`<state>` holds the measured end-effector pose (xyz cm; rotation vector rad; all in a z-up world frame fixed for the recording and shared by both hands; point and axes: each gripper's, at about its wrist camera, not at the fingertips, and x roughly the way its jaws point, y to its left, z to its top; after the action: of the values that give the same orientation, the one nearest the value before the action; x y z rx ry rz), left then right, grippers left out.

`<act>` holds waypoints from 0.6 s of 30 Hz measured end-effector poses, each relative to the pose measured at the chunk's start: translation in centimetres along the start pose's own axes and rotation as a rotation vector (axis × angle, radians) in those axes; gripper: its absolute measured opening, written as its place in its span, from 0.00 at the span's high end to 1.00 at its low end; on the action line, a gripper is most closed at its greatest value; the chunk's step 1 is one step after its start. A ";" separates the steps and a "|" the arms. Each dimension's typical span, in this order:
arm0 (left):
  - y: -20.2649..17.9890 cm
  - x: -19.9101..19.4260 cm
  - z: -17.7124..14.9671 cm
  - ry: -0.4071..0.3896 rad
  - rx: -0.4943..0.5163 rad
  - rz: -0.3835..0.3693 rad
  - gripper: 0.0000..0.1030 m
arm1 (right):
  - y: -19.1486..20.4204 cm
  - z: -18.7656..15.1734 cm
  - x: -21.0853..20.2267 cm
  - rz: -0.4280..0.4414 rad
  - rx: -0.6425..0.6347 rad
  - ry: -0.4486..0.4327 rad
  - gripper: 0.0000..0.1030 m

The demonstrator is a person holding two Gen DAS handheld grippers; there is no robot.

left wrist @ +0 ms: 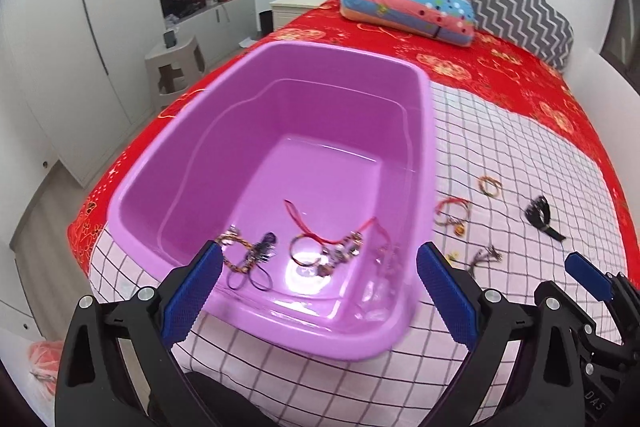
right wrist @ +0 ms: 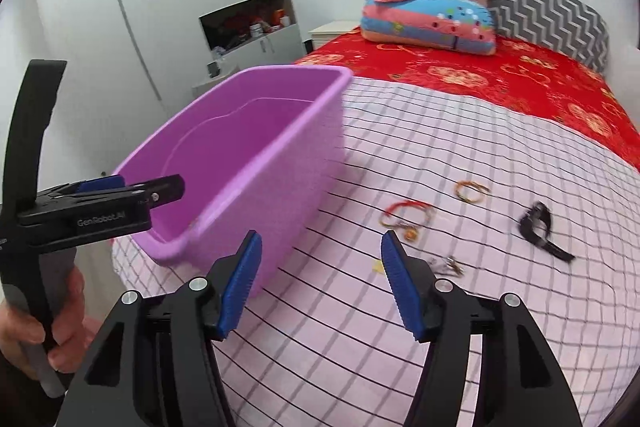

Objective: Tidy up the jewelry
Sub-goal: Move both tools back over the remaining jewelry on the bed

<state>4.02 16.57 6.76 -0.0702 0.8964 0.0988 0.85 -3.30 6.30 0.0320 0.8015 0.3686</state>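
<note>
Bed: red patterned sheet (left wrist: 500, 75), pink checked cloth (right wrist: 460, 155) laid over the near part.
Basin: purple plastic tub (left wrist: 260, 115) on the cloth — several bracelets (left wrist: 308, 251) lie on its floor at the near end.
Left gripper (left wrist: 318, 291): jaws wide apart, nothing between the pads, poised over the tub's near rim.
Right gripper (right wrist: 320, 287): jaws partly open, empty, touching nothing — tub wall at 10 o'clock.
Loose jewelry on cloth: black watch (right wrist: 538, 223) at 2 o'clock of the right gripper, red cord bracelet (right wrist: 404, 213) at 1 o'clock, yellow bangle (right wrist: 471, 191) beyond, small charm piece (right wrist: 446, 265) just beside the right finger.
</note>
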 end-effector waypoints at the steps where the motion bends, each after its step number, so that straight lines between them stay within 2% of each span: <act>1: -0.6 -0.1 -0.2 0.001 0.009 -0.005 0.07 | -0.4 -0.3 -0.2 -0.009 0.006 -0.001 0.42; 7: -4.5 -0.4 -1.1 -0.003 0.077 -0.016 0.06 | -4.5 -2.3 -1.6 -0.069 0.087 -0.004 0.41; 11: -7.2 0.4 -1.9 0.023 0.122 -0.020 0.06 | -7.4 -4.1 -2.5 -0.117 0.139 -0.009 0.41; 14: -8.7 1.2 -2.9 0.030 0.131 -0.063 0.06 | -9.8 -5.5 -2.9 -0.158 0.177 -0.006 0.40; 18: -11.1 1.3 -4.3 -0.057 0.179 -0.046 0.06 | -12.7 -7.2 -2.7 -0.204 0.217 0.000 0.40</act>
<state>2.75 5.21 3.30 0.0787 0.8431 -0.0228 -2.03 -16.86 0.98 0.1517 0.8334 0.0882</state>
